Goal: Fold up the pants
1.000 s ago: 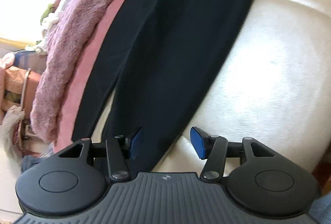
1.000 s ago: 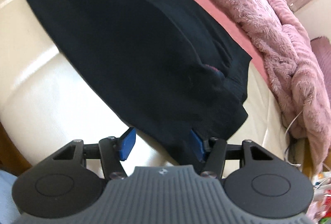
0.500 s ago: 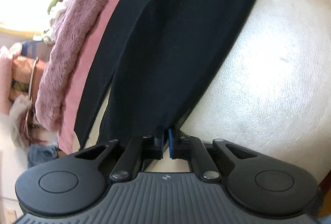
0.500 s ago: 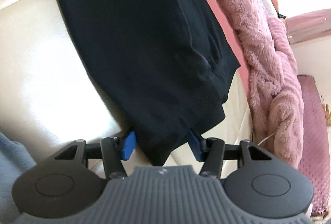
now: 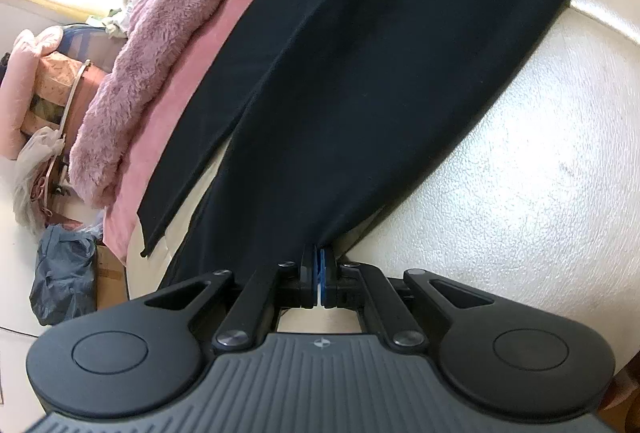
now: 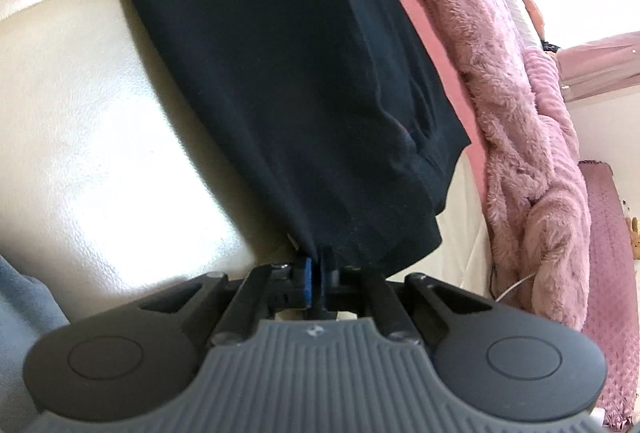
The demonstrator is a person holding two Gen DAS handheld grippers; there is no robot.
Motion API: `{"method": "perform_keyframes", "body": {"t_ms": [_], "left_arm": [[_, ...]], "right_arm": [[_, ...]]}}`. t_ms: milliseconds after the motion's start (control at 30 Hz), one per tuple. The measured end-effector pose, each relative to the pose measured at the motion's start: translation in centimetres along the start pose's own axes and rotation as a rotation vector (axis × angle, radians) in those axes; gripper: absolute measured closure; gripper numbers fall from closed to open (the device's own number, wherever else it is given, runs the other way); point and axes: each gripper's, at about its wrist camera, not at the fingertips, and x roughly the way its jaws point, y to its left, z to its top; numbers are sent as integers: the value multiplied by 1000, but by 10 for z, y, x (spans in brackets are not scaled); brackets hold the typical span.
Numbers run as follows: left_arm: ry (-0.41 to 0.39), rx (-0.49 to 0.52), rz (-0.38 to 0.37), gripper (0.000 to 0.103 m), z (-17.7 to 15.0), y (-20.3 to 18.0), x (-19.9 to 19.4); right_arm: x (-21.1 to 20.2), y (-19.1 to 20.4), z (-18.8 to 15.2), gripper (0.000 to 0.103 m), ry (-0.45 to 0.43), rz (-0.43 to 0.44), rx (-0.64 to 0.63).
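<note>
Black pants (image 5: 360, 73) lie stretched across a cream leather cushion (image 5: 520, 173). In the left wrist view the two legs part near the hems, and my left gripper (image 5: 319, 257) is shut on the near edge of the leg end, its blue pads pinching the cloth. The right wrist view shows the waistband end of the pants (image 6: 300, 73), with my right gripper (image 6: 316, 261) shut on the near corner of that waistband, where the fabric bunches between the pads.
A fluffy pink blanket (image 5: 160, 45) over a pink sheet (image 5: 192, 81) runs along the far side of the pants, the same blanket (image 6: 520, 113) at the right in the other view. Bags and clutter (image 5: 60, 273) stand on the floor at left.
Both grippers have gone from open to shut on the pants' near edge, the left one first and then the right. Each wrist has rolled a little.
</note>
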Motion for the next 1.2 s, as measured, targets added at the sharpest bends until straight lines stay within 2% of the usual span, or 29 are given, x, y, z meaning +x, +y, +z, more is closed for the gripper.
{"method": "perform_keyframes", "body": {"t_ms": [167, 367, 567, 767, 1000, 1200], "left_arm": [[-25, -43, 36, 103, 2, 6, -7], [-71, -158, 61, 103, 13, 32, -21], [-97, -259, 70, 103, 30, 66, -29], [-112, -314, 101, 103, 57, 103, -25], [-102, -347, 122, 103, 100, 145, 0], [-63, -344, 111, 103, 142, 168, 45]], "right_arm": [[-11, -4, 1, 103, -21, -30, 26], [-23, -15, 5, 103, -61, -72, 62], [-35, -40, 13, 103, -114, -128, 113], [-34, -76, 34, 103, -153, -182, 149], [-8, -132, 72, 103, -168, -231, 177], [47, -174, 109, 103, -145, -224, 211]]}}
